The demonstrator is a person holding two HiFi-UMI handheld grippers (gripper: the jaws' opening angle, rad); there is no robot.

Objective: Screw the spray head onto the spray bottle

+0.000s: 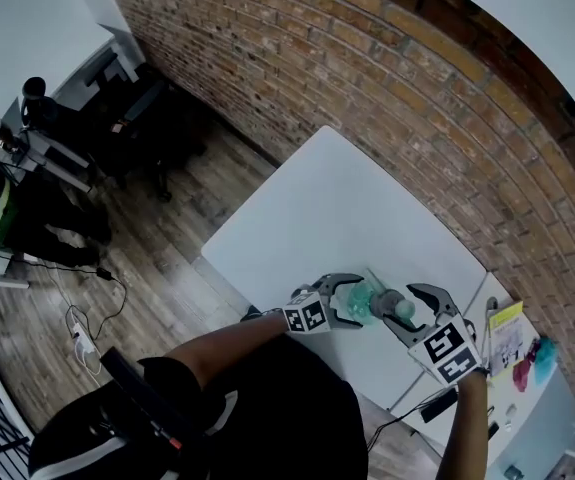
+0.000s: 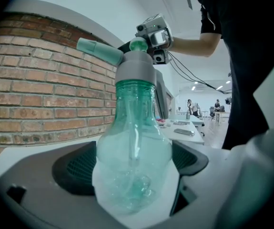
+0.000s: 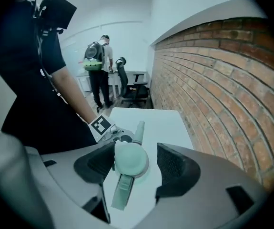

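Left gripper [image 2: 133, 168] jaws, closest to their own lens, are clamped on the belly of a clear green bottle [image 2: 136, 128], with both dark pads pressed against the plastic. Only this view shows the thin tube running down inside the bottle and the grey collar of the spray head [image 2: 134, 66] seated on the neck, its nozzle angled toward the brick wall [image 2: 36, 89].

From the opposite end, the right gripper [image 3: 136, 152] looks down on the spray head's round top. Its jaws are partly open and straddle the top, one pad against it and a sliver of white showing at the other. The trigger, unseen from the left gripper view, hangs toward the lens. A person [image 3: 98, 66] with a backpack stands by an office chair [image 3: 136, 92] at the far end of the room.

Seen from the head view, the two grippers face each other with the bottle lying level between them, over the near edge of a white tabletop [image 1: 337, 208] set against the wall.
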